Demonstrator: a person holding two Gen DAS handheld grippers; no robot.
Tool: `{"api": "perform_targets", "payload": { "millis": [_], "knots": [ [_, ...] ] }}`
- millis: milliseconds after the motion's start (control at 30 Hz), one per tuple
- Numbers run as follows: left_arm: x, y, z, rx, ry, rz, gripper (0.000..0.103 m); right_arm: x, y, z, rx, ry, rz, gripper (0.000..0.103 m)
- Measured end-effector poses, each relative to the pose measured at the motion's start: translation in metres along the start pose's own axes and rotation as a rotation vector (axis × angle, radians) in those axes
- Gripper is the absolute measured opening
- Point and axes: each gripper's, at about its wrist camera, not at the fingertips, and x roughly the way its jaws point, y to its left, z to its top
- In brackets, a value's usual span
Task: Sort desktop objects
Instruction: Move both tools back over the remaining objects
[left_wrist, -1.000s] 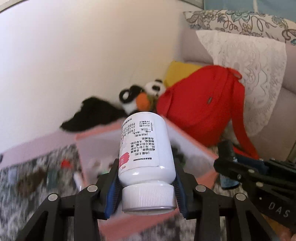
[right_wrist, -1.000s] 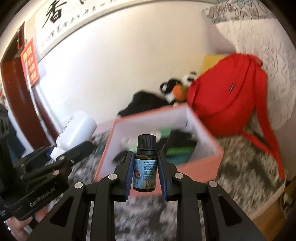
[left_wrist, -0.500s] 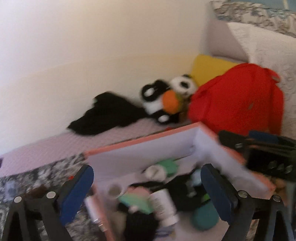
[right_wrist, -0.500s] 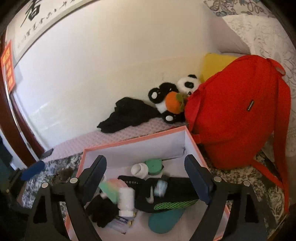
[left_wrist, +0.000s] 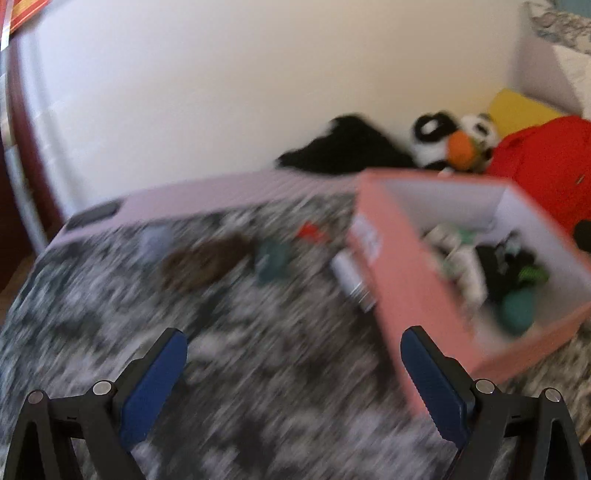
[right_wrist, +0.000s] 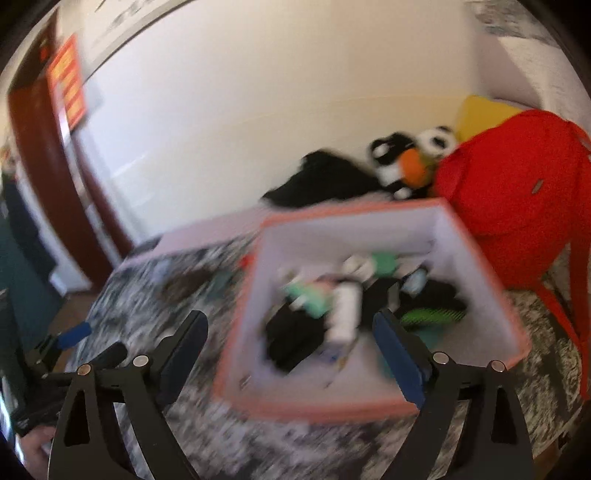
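Basically both grippers were empty. The left gripper (left_wrist: 293, 373) had its jaws spread wide with nothing between them, pointing down at the patterned tabletop (left_wrist: 258, 369). Landmark: the pink box (left_wrist: 406, 295). Left of the pink box, loose items were still out on the tabletop, all blurred: a brown lump (left_wrist: 207, 264) farthest from it, a teal thing (left_wrist: 271, 260) nearer, a small red bit (left_wrist: 310, 232) close by its far corner, and a white tube (left_wrist: 351, 278) lying right against its left wall, long axis running roughly along that wall. All of these sat ahead of the left fingers, the tube ahead and to the right.

The right gripper (right_wrist: 291, 354) had its jaws opening, almost fully wide, nothing between them; it sat over the near edge of the pink box, with the sorted clutter inside just ahead. My guess is the left gripper was nearer the leftovers, so the next pick falls to it; exact identities I could not tell.
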Motion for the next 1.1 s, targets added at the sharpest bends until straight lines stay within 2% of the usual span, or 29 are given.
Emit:
{"api": "perform_targets", "payload": {
  "millis": [200, 300, 367, 500, 633, 833, 933, 1100],
  "knots": [
    [-0.010, 0.070, -0.057, -0.092, 0.075, 0.087, 0.097, 0.025, 0.086, -0.054, -0.105, 0.123, 0.092, 0.093],
    [-0.011, 0.105, -0.068, -0.144, 0.088, 0.131, 0.097, 0.050, 0.122, -0.072, -0.140, 0.191, 0.133, 0.093],
    [-0.007, 0.127, -0.065, -0.170, 0.086, 0.150, 0.097, 0.073, 0.145, -0.075, -0.160, 0.224, 0.151, 0.093],
    [0.010, 0.164, -0.043, -0.214, 0.072, 0.182, 0.097, 0.119, 0.181, -0.069, -0.168, 0.253, 0.155, 0.093],
    [0.050, 0.187, -0.006, -0.252, 0.064, 0.190, 0.097, 0.166, 0.193, -0.042, -0.082, 0.271, 0.168, 0.093],
    [0.140, 0.202, 0.058, -0.305, 0.078, 0.120, 0.097, 0.253, 0.183, 0.012, 0.192, 0.272, 0.215, 0.093],
    [0.187, 0.204, 0.080, -0.310, 0.107, 0.101, 0.097, 0.300, 0.169, 0.034, 0.334, 0.282, 0.231, 0.093],
    [0.272, 0.211, 0.101, -0.323, 0.183, 0.088, 0.097, 0.371, 0.158, 0.055, 0.442, 0.309, 0.219, 0.090]
  ]
}}
